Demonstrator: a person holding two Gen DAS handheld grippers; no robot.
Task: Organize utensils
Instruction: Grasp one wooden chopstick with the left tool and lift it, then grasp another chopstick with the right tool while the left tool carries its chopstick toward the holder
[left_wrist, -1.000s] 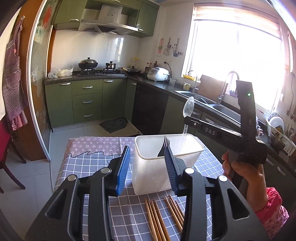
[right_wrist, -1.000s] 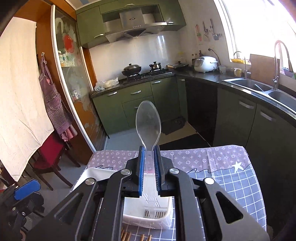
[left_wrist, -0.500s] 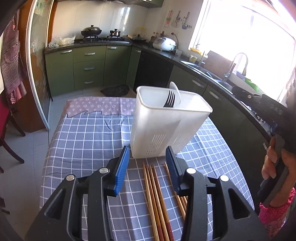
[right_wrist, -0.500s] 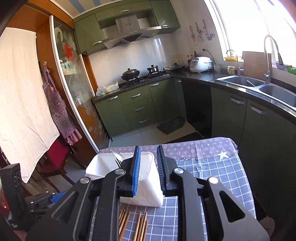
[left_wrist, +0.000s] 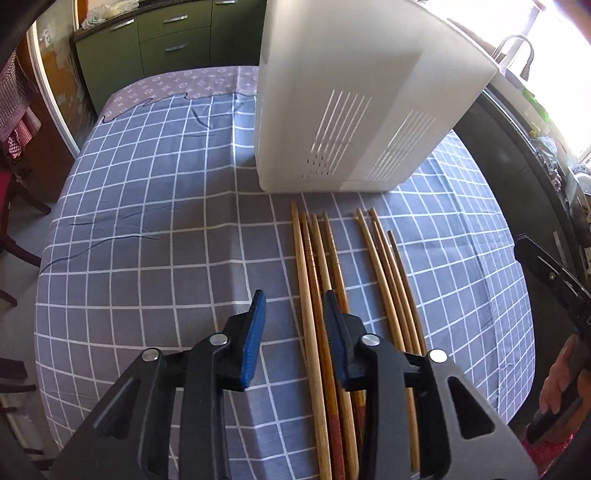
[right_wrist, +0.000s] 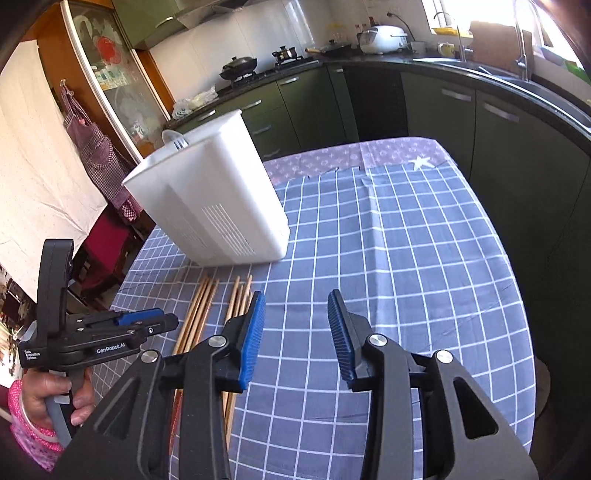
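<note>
- Since a second ago: spoon gone from the right gripper (right_wrist: 295, 332) and now standing in the white caddy (right_wrist: 210, 206) beside a fork (right_wrist: 180, 142); left gripper (left_wrist: 293, 325) lowered from caddy height to just above the chopsticks (left_wrist: 317, 295).
- Left gripper: jaws moderately apart, holding nothing, straddling the leftmost sticks of the near bundle.
- Right gripper: jaws wide apart, empty, over bare checked tablecloth (right_wrist: 406, 258) to the right of the sticks.
- Chopsticks: two loose bundles lying flat, side by side, tips just short of the caddy's base.
- Handling, by judgement: light, stiff, smooth wood, likely to roll or fan; best pinched near mid-length, several together.
- Room: caddy stands close ahead, so lift before swinging tips over its rim; open cloth to the left; table edge near on the right side.
</note>
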